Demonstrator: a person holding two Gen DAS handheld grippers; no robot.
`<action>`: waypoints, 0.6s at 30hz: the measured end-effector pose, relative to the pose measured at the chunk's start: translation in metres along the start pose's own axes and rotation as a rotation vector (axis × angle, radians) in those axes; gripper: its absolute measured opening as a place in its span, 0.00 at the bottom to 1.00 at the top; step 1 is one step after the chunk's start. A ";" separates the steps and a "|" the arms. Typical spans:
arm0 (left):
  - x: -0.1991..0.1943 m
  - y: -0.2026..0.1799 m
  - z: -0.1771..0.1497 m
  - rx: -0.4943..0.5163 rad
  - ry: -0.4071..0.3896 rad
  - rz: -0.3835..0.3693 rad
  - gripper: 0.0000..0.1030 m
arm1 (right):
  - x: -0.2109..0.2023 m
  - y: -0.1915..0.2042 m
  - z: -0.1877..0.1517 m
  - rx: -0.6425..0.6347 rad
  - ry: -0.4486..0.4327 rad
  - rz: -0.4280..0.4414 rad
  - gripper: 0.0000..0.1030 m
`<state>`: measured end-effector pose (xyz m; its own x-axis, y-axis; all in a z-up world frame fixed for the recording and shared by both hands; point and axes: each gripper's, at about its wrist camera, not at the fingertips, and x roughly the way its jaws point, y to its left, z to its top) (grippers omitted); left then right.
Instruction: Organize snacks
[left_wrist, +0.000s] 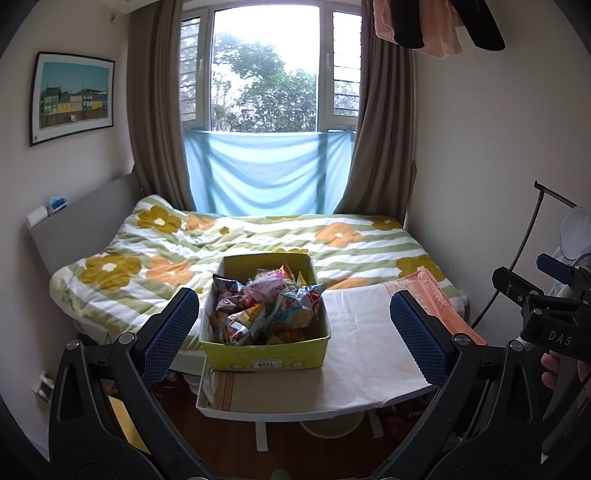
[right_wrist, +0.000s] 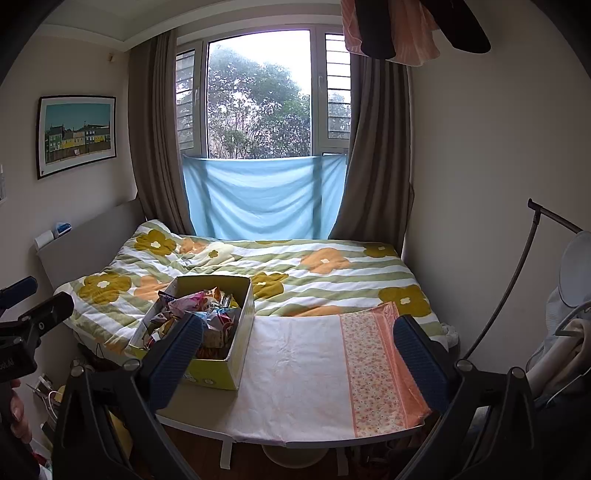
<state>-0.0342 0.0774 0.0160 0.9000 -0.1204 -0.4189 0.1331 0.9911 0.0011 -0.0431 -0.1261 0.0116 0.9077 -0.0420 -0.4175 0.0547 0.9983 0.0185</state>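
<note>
The box (left_wrist: 266, 356) is yellow-green. The duvet (left_wrist: 155, 254) shows green stripes and mustard and orange flowers. The window cloth (left_wrist: 266, 170) is pale blue.

Black plastic tool (left_wrist: 294, 328) arms with silver screws, blue dimpled pads (left_wrist: 170, 334) — white "DAS" lettering on the other tool (right_wrist: 298, 358).

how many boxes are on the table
1. A yellow-green cardboard box full of snack packets stands on the left part of the small table, partly off the cloth. No other box shows in either view.
</note>
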 end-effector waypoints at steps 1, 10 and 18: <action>0.000 0.000 0.000 0.001 0.000 0.000 1.00 | 0.000 0.000 0.000 -0.001 0.002 0.000 1.00; 0.000 0.000 0.000 0.000 0.001 0.002 1.00 | 0.001 -0.002 0.001 0.003 0.008 -0.001 1.00; 0.001 0.001 0.000 -0.007 0.003 0.006 1.00 | 0.000 0.000 0.000 0.014 0.008 -0.008 1.00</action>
<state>-0.0328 0.0787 0.0155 0.8994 -0.1145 -0.4220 0.1251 0.9921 -0.0025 -0.0425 -0.1259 0.0118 0.9039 -0.0498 -0.4249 0.0679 0.9973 0.0276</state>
